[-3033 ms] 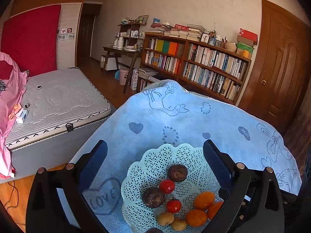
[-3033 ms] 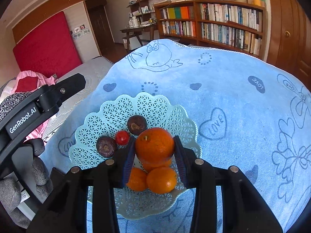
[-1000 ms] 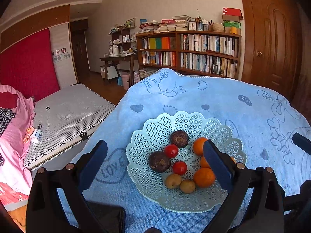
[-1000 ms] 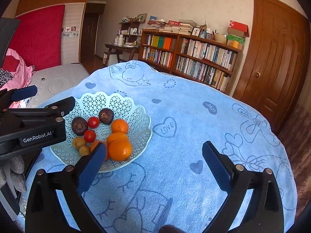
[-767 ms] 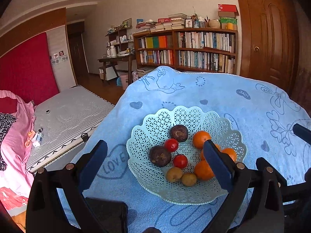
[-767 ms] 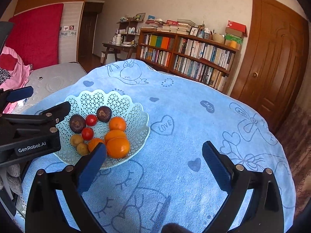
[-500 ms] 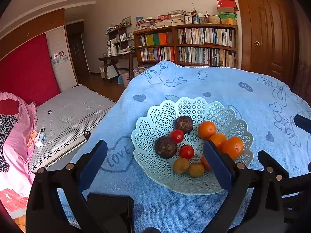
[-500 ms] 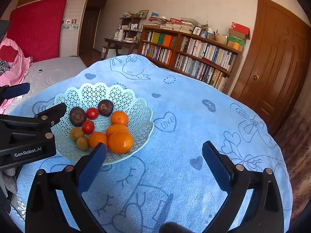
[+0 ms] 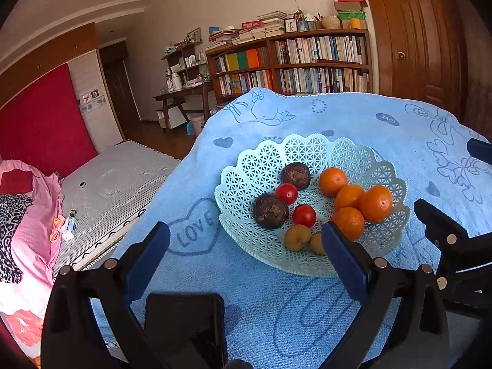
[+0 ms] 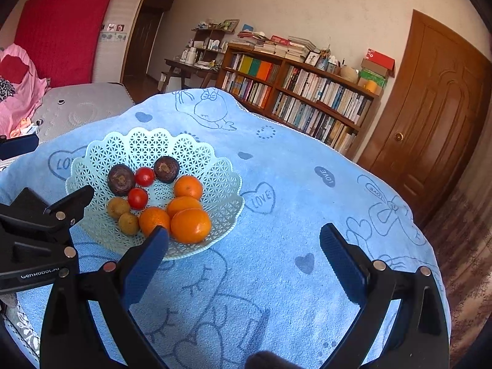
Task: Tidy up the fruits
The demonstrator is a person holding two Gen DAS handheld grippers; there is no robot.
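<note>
Fruit fills the pale green lattice basket (image 9: 310, 150) sitting on the blue towel (image 10: 307, 215) at the centre of the left wrist view and centre left of the right wrist view: four oranges (image 10: 190, 226) on its right side, two red tomatoes (image 10: 137, 198), two dark round fruits (image 9: 270, 211) and two small tan fruits (image 9: 297, 237). Left gripper (image 9: 244, 243) has its jaws spread wide with nothing between them, low in its frame just short of the basket's near rim, and a black phone (image 9: 184, 329) lies on the towel at the bottom edge. Right gripper (image 10: 244, 244) is likewise spread and empty, over bare towel to the right of the basket.
</note>
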